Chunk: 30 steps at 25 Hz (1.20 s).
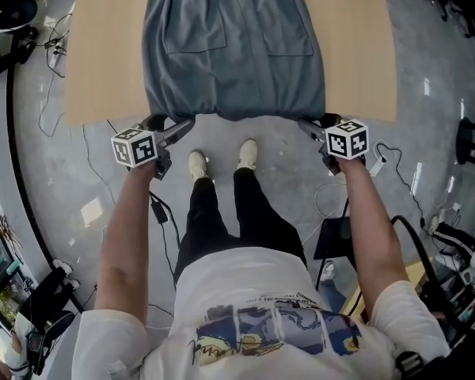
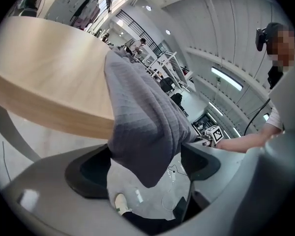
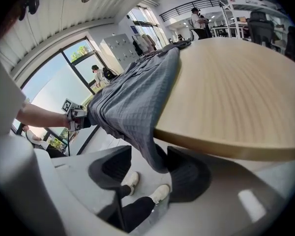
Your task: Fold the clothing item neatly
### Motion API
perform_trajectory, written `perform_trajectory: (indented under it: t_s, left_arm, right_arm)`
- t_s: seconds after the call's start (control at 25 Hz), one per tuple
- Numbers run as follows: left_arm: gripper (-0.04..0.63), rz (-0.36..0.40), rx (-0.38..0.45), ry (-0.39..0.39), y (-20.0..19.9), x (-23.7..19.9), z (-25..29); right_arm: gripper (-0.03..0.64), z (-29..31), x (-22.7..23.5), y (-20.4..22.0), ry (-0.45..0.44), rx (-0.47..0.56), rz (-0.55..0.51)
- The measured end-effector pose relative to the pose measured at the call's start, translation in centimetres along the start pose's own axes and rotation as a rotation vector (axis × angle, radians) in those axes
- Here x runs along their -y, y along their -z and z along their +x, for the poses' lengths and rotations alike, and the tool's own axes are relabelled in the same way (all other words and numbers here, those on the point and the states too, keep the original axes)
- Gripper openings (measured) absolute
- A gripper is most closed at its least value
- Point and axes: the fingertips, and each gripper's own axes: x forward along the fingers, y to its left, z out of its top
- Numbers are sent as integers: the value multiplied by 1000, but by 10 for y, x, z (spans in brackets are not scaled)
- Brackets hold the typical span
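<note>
A grey quilted garment [image 1: 233, 54] with two chest pockets lies flat on the light wooden table [image 1: 103, 54], its near hem hanging over the front edge. My left gripper [image 1: 174, 127] is at the hem's left corner and my right gripper [image 1: 313, 123] at its right corner, both just below the table edge. In the left gripper view the corner of the garment [image 2: 142, 117] droops between the wide-spread jaws of the left gripper [image 2: 145, 166], with no pad pressing on it. In the right gripper view the other corner of the garment [image 3: 132, 102] hangs loose between the parted jaws of the right gripper [image 3: 150, 168].
The person's white shoes [image 1: 222, 161] stand on the grey floor just under the table edge. Cables [image 1: 388, 161] trail across the floor on both sides. Dark equipment [image 1: 8, 22] sits at the far left, and more gear [image 1: 459, 260] at the right.
</note>
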Motion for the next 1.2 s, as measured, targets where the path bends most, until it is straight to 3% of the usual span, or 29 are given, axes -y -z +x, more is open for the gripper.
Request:
perform_trajectory:
  t_s: [0.08, 0.24, 0.32, 0.52, 0.6, 0.88, 1.2]
  left_arm:
    - [433, 14, 1, 8, -3, 1, 3]
    - [292, 32, 10, 34, -10, 6, 4]
    - [236, 36, 5, 50, -10, 8, 3]
    - [86, 46, -11, 82, -6, 18, -6]
    - [35, 40, -1, 89, -6, 22, -12]
    - [25, 39, -4, 135, -13, 37, -33]
    - [23, 161, -33, 161, -42, 51, -51]
  right_arm:
    - [215, 5, -4, -5, -34, 23, 13]
    - [213, 11, -11, -8, -90, 43, 36]
    - [183, 11, -12, -9, -94, 55, 43]
    - [25, 3, -20, -8, -105, 66, 46]
    - [9, -1, -25, -6, -117, 72, 58]
    - [8, -19, -45, -9, -142, 103, 66]
    - [8, -33, -72, -35, -123, 132, -13]
